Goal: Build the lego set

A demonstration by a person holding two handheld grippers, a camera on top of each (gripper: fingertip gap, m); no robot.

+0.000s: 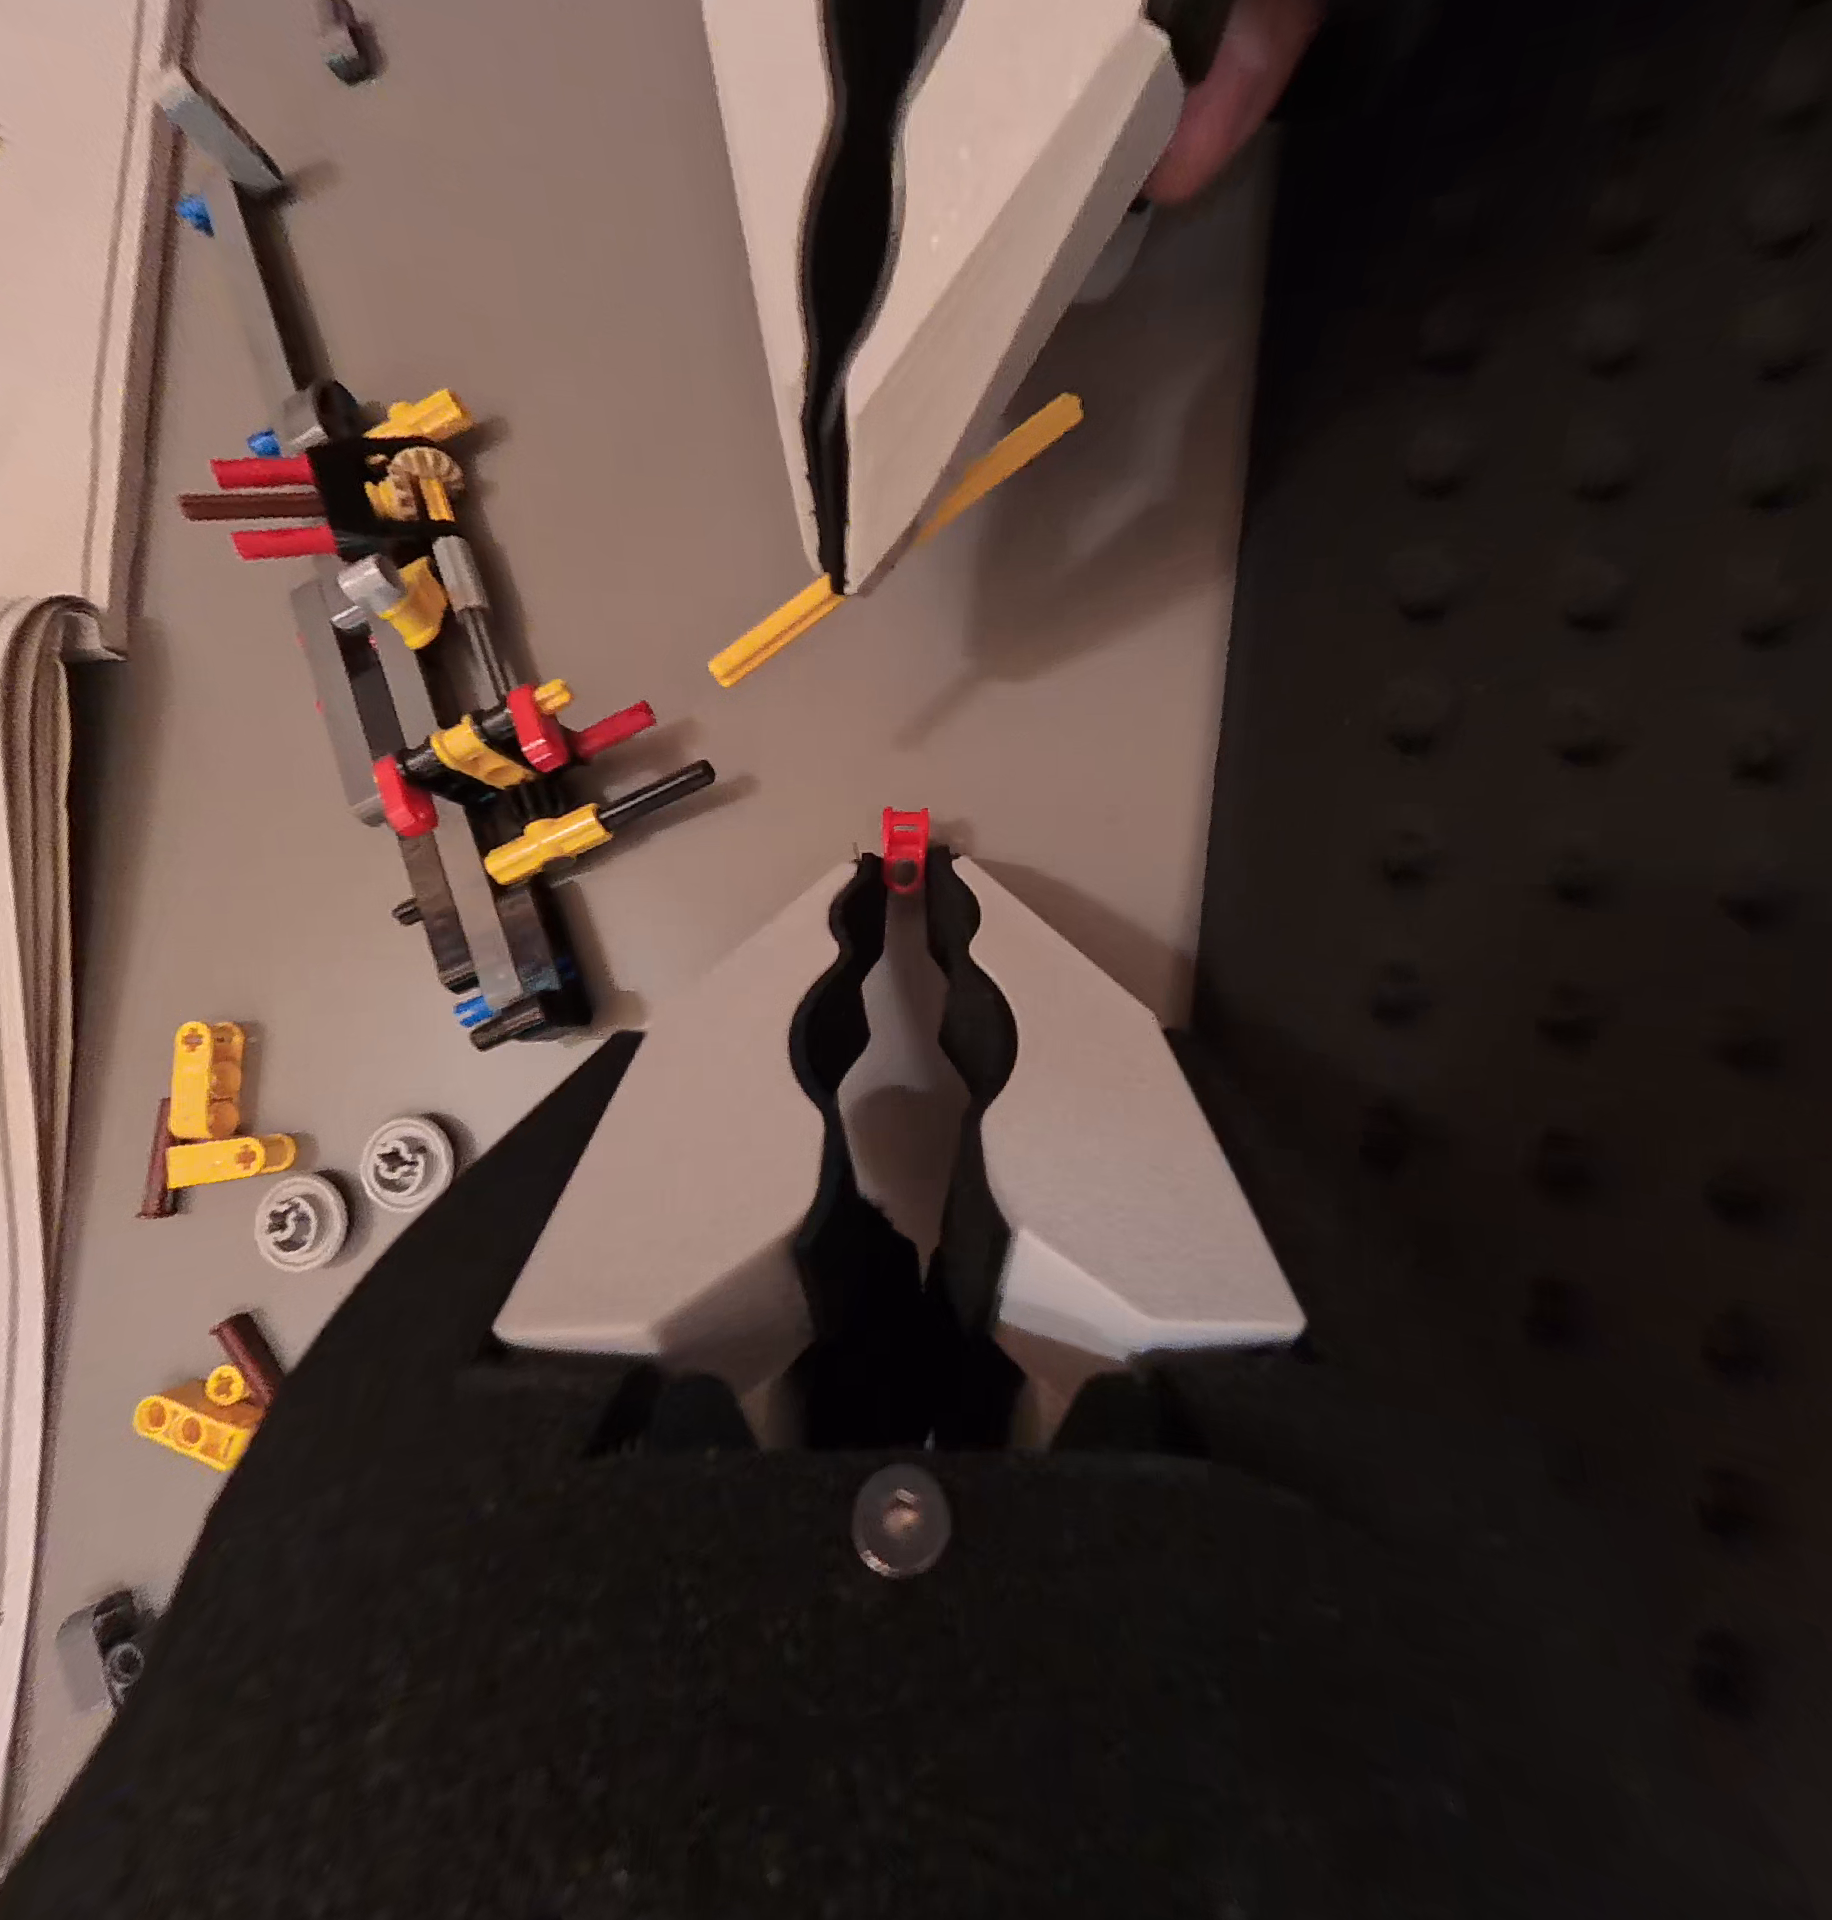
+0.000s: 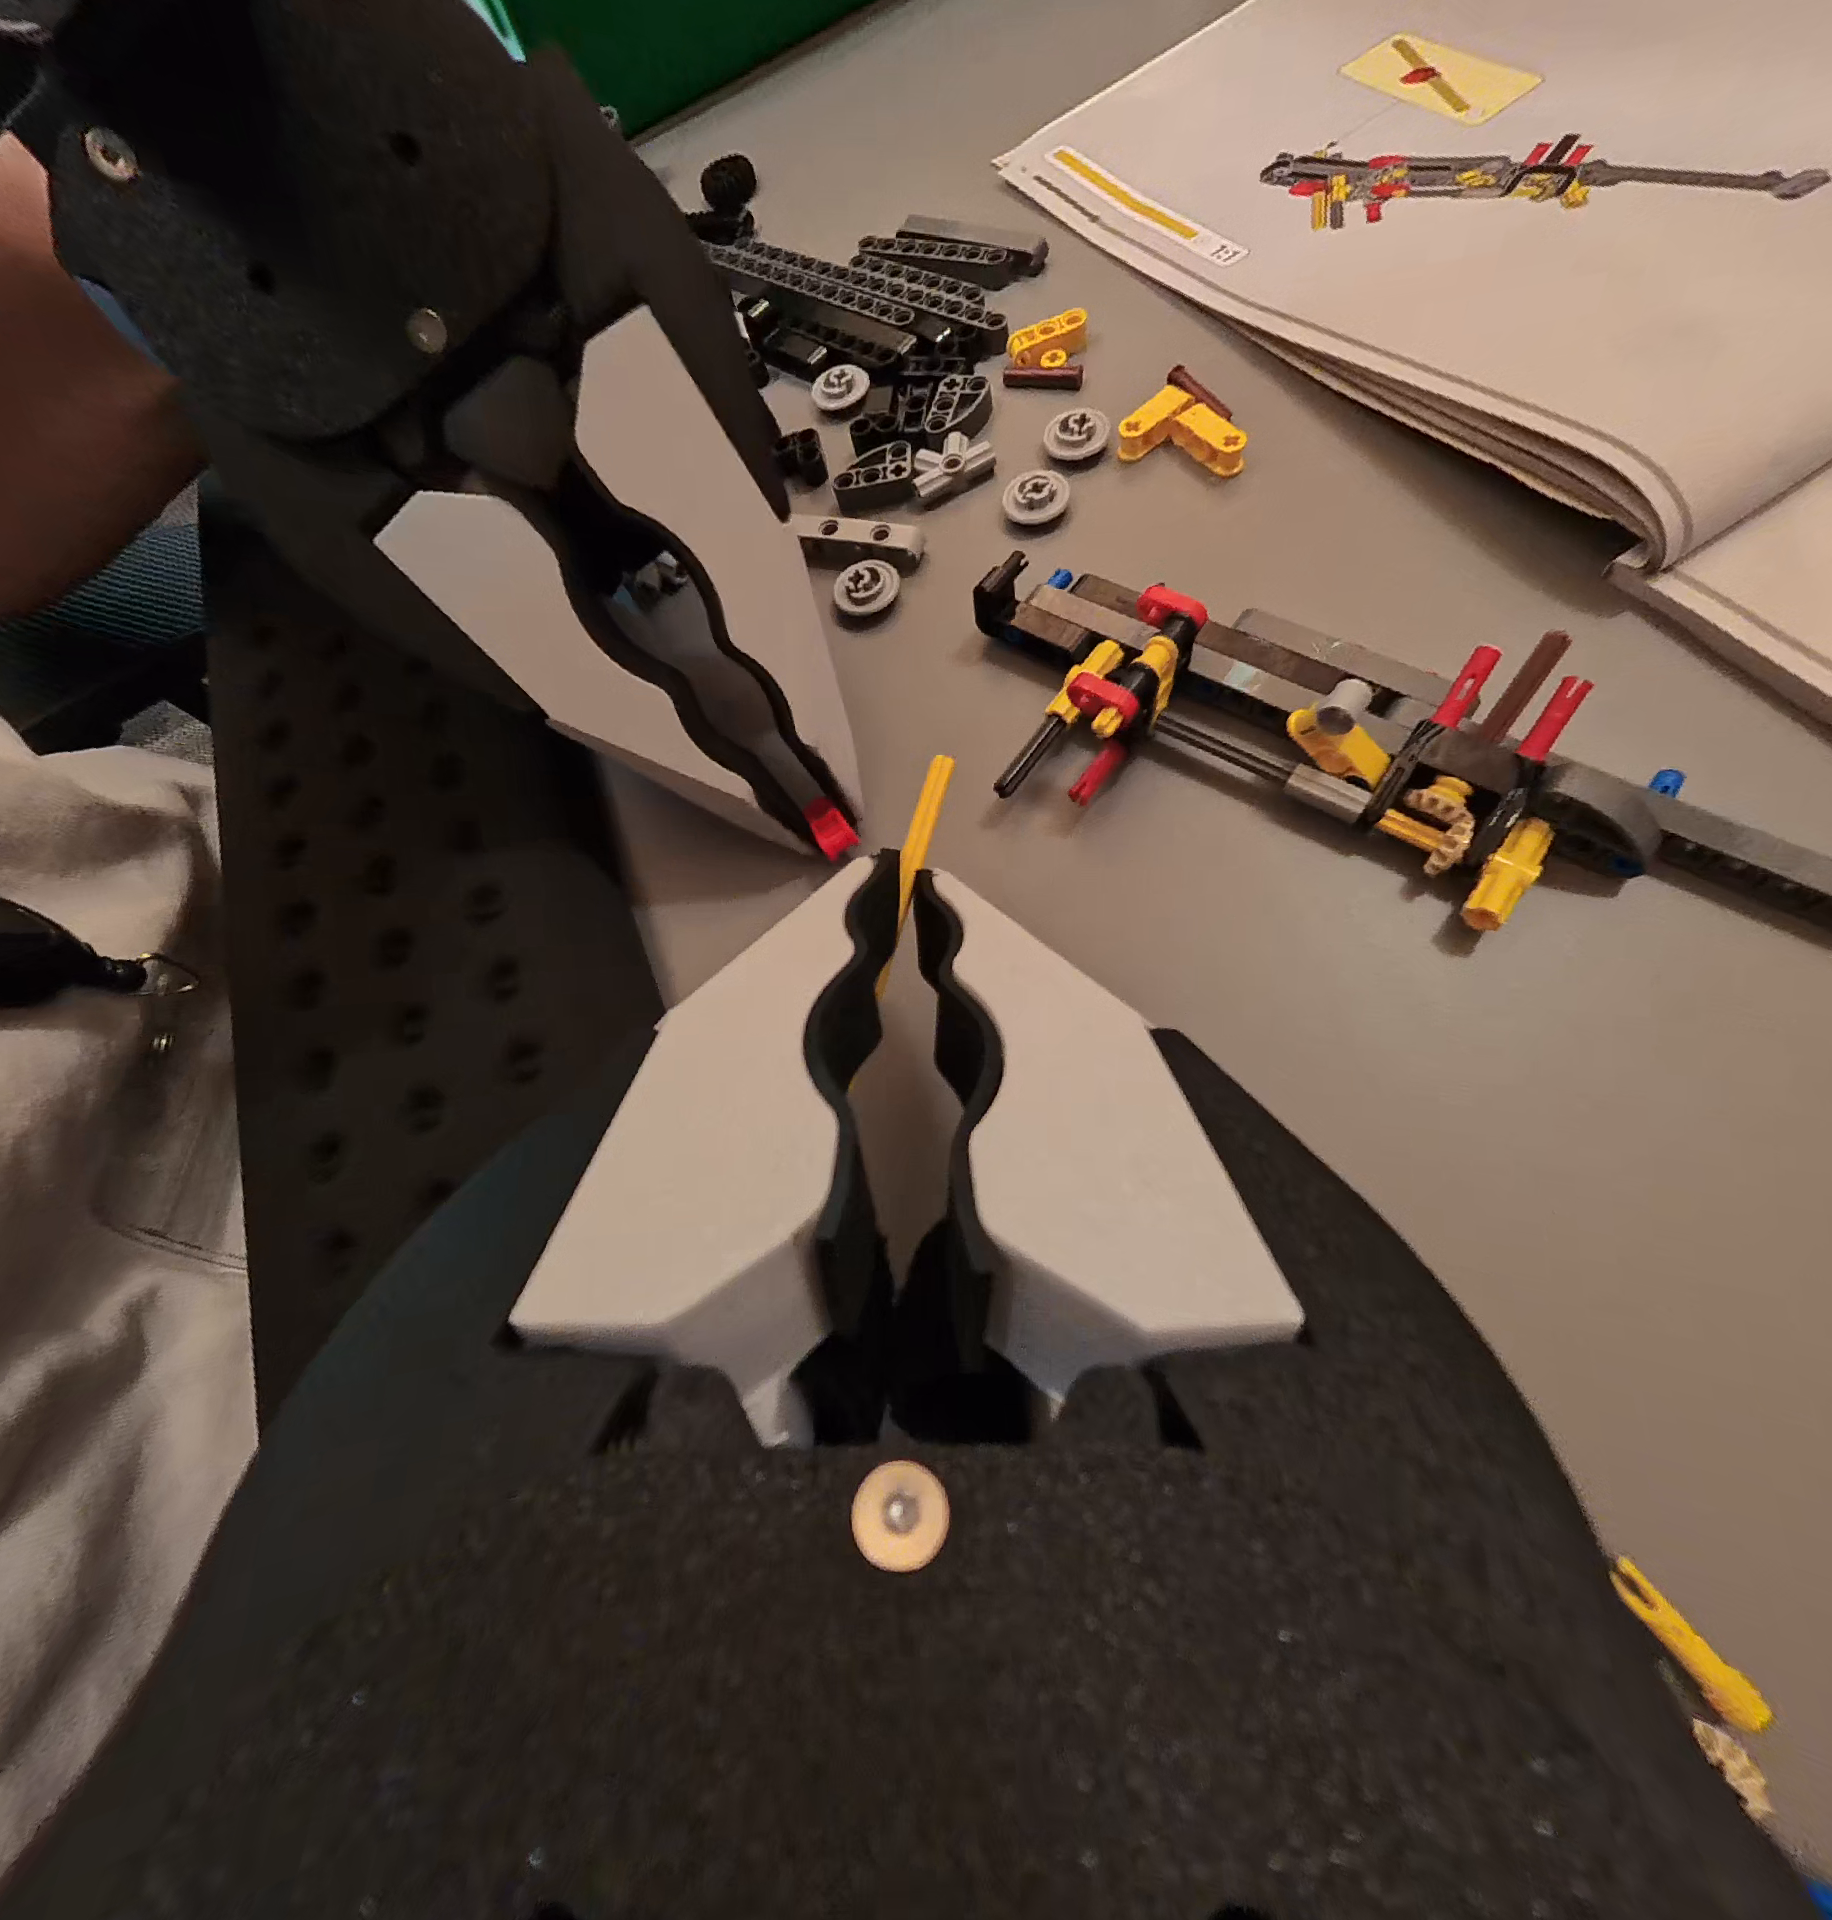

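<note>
The left gripper (image 1: pixel 904 854) has its fingers clamped on a small red connector (image 1: pixel 904 847) at their tips. The right gripper (image 2: pixel 899 868) pinches a yellow axle (image 2: pixel 922 821) between its fingers, its end just beside the connector. Beyond both fingertips, the half-built model (image 2: pixel 1338 727) lies on the grey worktop (image 2: pixel 1307 1091).

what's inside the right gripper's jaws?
A yellow axle, pinched near its middle by the right gripper. Both ends stick out in the left wrist view; the clamped stretch is hidden. The left gripper holds a small red piece close by.
</note>
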